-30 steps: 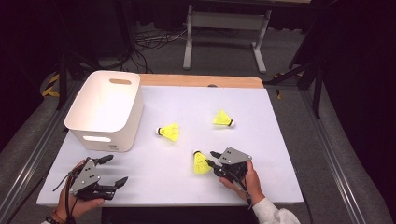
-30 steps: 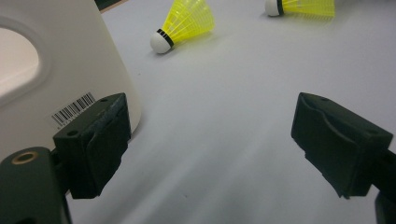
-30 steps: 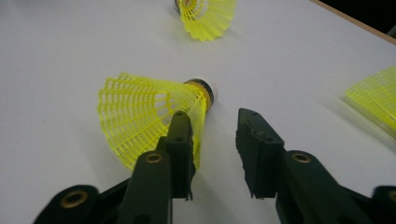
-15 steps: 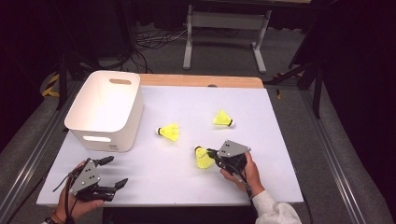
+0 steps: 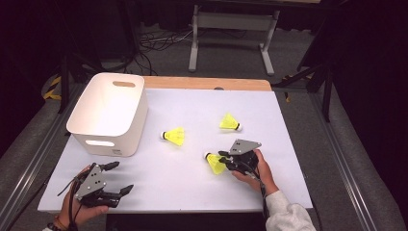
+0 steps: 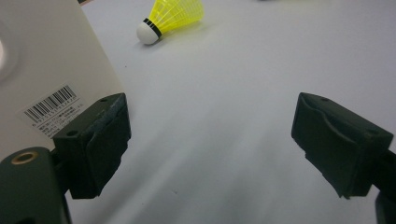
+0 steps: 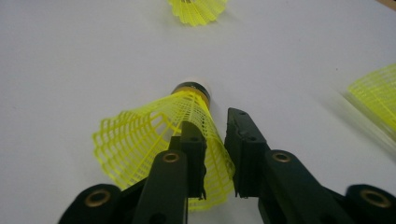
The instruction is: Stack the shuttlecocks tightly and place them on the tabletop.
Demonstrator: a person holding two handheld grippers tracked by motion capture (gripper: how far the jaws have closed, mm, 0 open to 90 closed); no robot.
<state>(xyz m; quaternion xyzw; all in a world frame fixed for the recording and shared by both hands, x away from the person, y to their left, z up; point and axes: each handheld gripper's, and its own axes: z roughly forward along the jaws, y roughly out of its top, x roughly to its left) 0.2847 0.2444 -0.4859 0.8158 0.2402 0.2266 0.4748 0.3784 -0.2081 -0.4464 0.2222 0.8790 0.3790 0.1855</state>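
Observation:
Three yellow mesh shuttlecocks lie on the white table (image 5: pixel 192 101). One (image 5: pixel 174 136) rests near the middle, cork toward the bin, and shows again (image 6: pixel 173 16) ahead of my left gripper. Another (image 5: pixel 230 122) lies farther right. The nearest shuttlecock (image 5: pixel 215 163) (image 7: pixel 140 135) lies with its cork pointing away from my right gripper (image 5: pixel 222 161) (image 7: pixel 215 121). One of that gripper's jaws is inside the skirt and the other outside. Those jaws have just been opening, with the skirt's wall in the narrow gap between them. My left gripper (image 5: pixel 122 177) (image 6: pixel 210 140) stands wide open and empty at the front left.
A white plastic bin (image 5: pixel 108 142) with handle slots stands at the left, its barcoded wall (image 6: pixel 46 60) close to my left gripper. The table's front edge runs just below both hands. Two more shuttlecocks (image 7: pixel 198 9) (image 7: pixel 376 93) lie ahead of the right gripper.
My right gripper has slid right and a little farther from me, and the nearest shuttlecock has moved along with it. The left gripper has stayed where it was.

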